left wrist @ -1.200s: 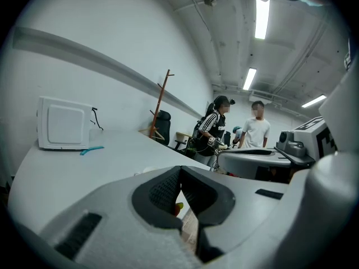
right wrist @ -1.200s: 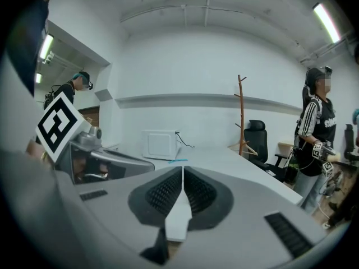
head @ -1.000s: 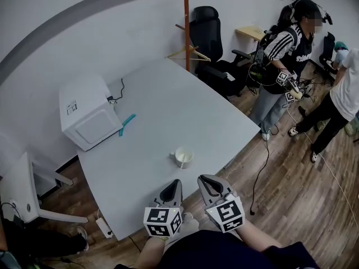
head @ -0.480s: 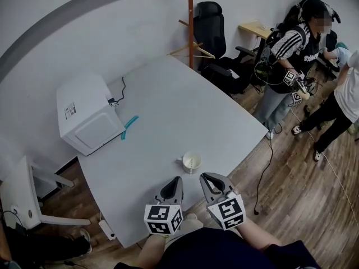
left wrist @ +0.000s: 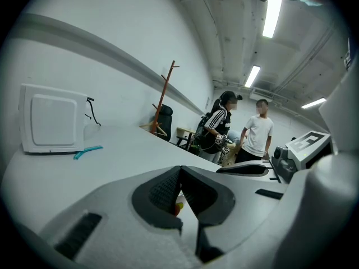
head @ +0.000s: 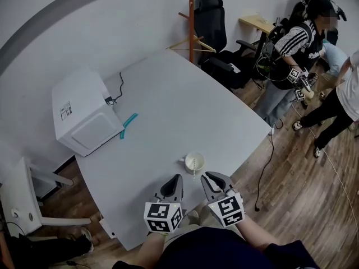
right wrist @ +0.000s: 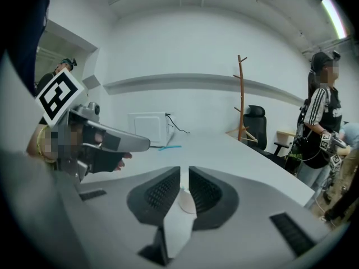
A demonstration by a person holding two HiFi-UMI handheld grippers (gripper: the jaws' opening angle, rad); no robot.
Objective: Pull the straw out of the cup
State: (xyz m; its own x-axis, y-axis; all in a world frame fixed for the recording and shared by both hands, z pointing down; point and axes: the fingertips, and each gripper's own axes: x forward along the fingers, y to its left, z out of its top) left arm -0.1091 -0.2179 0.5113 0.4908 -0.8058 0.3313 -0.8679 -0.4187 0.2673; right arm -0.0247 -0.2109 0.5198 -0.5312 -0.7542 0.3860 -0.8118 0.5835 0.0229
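Note:
A small white cup (head: 194, 162) with a handle stands on the pale table (head: 168, 116) near its front edge. A thin straw in it is barely visible. My left gripper (head: 175, 181) hovers just in front and left of the cup, jaws together, nothing held. My right gripper (head: 208, 178) sits just in front and right of the cup, its jaws a narrow slit apart and empty. In the right gripper view, the cup (right wrist: 187, 202) shows through the slit beyond the right gripper (right wrist: 184, 177). The left gripper (left wrist: 179, 172) in its own view has its tips meeting.
A white box-like appliance (head: 81, 116) sits at the table's left, with a teal object (head: 128, 123) beside it. A wooden coat stand (head: 191, 15) and black chair (head: 210, 13) stand behind the table. Two people (head: 297, 49) are at the right on the wooden floor.
The cup has drawn closer to both grippers, now almost between their tips. Both grippers keep the same closed stance.

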